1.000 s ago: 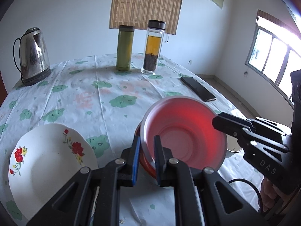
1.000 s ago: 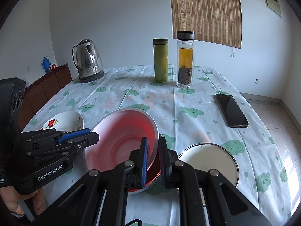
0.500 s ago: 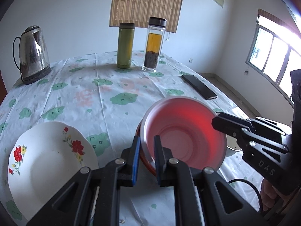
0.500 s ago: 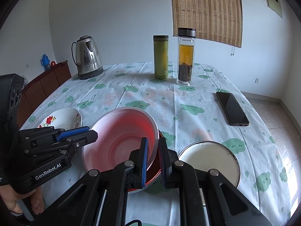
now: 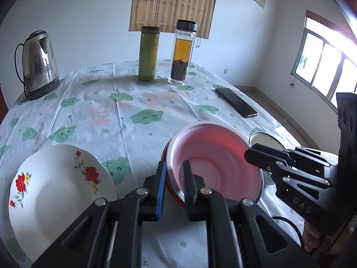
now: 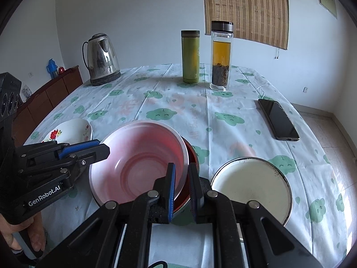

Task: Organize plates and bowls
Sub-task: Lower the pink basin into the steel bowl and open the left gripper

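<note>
Both grippers hold 1 pink bowl (image 5: pixel 214 156) by opposite rims. Left gripper (image 5: pixel 173 186) is clamped on the rim nearest it; right gripper (image 6: pixel 181 188) is clamped on the opposite rim.

The pink bowl sits tilted in a red bowl (image 6: pixel 191 154) near the tabletop's near edge, between the floral plate (image 5: pixel 55 192) at the near-left edge and the white enamel dish (image 6: pixel 252 187) at the near-right.

Risk, as judged: uneven release or pull tips the pink bowl out of the red 1, or drags both toward the near edge.

All 4 dishes look empty. At the far edge, the glass bottle (image 6: pixel 221 55) holds amber tea with leaves; green flask (image 6: pixel 190 57) and kettle (image 6: pixel 101 60) contents unseen.
</note>
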Demonstrator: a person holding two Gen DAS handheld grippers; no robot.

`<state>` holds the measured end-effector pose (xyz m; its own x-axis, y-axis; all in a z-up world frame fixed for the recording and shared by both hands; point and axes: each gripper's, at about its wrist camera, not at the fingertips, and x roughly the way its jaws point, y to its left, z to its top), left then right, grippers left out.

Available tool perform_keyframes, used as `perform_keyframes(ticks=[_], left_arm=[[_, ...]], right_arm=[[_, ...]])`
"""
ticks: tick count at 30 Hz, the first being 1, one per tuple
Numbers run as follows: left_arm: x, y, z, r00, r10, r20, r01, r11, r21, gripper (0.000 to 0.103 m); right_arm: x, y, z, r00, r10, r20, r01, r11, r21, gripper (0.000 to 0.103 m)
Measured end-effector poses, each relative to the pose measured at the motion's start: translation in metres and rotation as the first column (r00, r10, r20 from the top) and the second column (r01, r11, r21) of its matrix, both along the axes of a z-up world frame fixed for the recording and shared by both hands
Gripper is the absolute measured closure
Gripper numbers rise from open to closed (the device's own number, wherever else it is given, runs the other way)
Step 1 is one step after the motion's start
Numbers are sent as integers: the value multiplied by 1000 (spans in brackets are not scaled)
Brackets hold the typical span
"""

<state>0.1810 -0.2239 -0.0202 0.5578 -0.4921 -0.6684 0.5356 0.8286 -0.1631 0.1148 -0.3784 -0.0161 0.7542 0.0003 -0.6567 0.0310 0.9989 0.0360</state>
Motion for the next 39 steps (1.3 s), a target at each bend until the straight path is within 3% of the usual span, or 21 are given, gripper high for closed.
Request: perform_keyframes(ticks=[39], left_arm=[[0, -2, -3, 999, -2, 52, 0, 1000, 29, 92]], right_arm=[[0, 4, -5, 1000, 4, -13, -4, 1000, -13, 90]])
